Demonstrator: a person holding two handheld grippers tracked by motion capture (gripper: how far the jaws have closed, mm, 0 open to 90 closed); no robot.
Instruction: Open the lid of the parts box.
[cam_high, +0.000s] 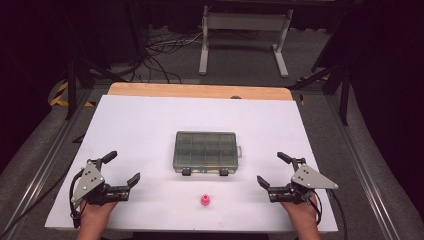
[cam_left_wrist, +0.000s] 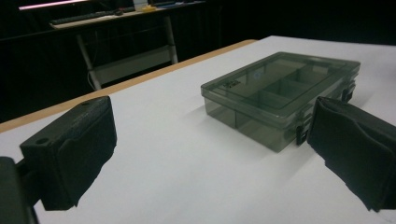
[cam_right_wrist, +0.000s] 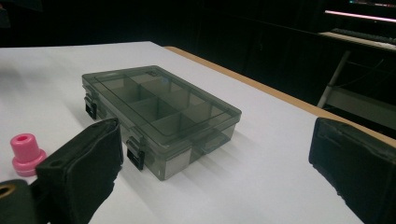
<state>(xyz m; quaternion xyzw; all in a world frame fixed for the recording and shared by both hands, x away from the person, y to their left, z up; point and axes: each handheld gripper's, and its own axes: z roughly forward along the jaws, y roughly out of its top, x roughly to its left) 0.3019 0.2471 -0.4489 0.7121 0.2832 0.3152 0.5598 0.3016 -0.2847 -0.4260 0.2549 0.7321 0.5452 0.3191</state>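
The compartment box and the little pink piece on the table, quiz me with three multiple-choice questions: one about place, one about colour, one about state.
1. Where is the pink piece relative to the compartment box?
A. inside it
B. on the sheet in front of its latches
C. on its lid

2. What colour is the box?
A. see-through grey
B. solid red
C. white

3. How is the box lid?
A. off
B. propped open
C. closed

Answers: 1 B, the high view shows it alone on the white sheet on the person's side; 2 A, the dividers show through smoky walls; 3 C, the lid lies flat on the box.
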